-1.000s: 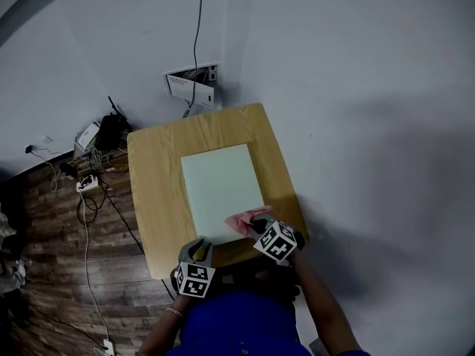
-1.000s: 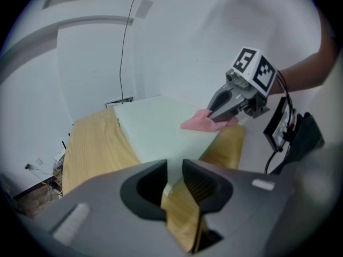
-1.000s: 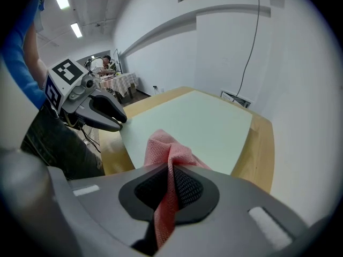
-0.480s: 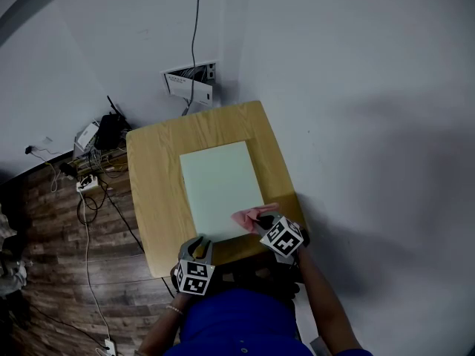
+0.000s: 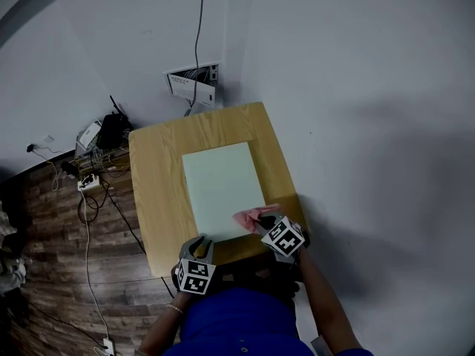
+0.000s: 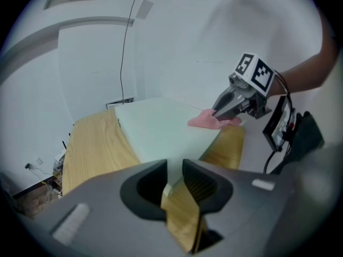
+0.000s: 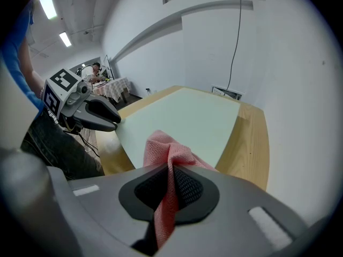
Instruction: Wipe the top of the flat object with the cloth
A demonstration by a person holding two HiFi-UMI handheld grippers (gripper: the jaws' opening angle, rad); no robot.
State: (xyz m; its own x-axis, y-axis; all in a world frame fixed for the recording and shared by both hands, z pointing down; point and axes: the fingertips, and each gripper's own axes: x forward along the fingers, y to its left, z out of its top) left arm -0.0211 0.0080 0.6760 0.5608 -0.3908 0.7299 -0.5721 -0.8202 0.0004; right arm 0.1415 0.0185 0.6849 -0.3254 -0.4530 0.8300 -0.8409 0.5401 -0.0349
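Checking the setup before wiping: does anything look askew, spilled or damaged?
Nothing odd on the table. Behind it, the wall box cover hangs open and askew, and cables lie tangled on the floor at the left.

A wooden surface (image 5: 152, 199) lies beneath and ahead of both pairs of jaws. Beyond its far edge, straight ahead of the jaws, an open wall box (image 5: 191, 85) sits on the white wall (image 5: 356, 87), with a cable (image 5: 199, 21) running upward. Off to the jaws' left, a power strip (image 5: 87, 184) and a black device (image 5: 111, 132) lie on the plank floor (image 5: 44, 273).
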